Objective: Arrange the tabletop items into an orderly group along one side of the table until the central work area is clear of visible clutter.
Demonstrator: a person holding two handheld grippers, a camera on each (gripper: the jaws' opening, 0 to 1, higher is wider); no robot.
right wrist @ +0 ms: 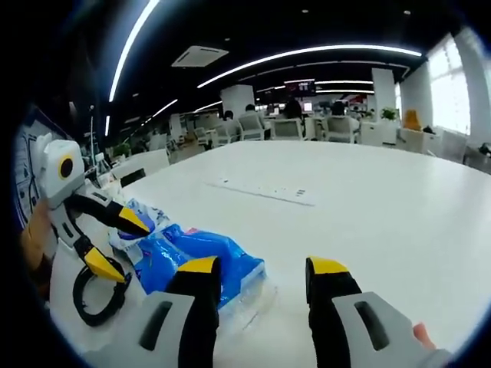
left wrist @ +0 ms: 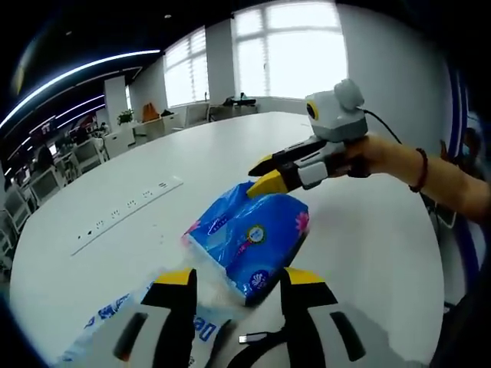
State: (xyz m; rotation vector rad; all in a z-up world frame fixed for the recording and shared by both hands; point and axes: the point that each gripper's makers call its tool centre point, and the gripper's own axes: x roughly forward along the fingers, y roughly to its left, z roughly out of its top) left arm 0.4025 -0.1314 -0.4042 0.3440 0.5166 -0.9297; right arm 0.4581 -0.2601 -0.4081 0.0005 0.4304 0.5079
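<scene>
Presently, my left gripper [left wrist: 234,280] and right gripper [right wrist: 263,270] hover, jaws apart. Blue tissue pack [left wrist: 249,234] lies between them on the white table [left wrist: 368,230].

A tissue pack [left wrist: 249,238] lies on the table [left wrist: 368,230], near its edge. A second pack [left wrist: 107,322] lies just beside it, closer to the left gripper [left wrist: 238,287], and a small stick [left wrist: 253,337] lies between that gripper's jaws. The right gripper [left wrist: 265,175] comes in from the far side, its tips just over the first pack. A socket strip [left wrist: 126,211] is set into the table, well apart from the packs. A cable loop [right wrist: 96,295] lies on the table under the left gripper. Desks and chairs [right wrist: 291,126] stand beyond the table.
</scene>
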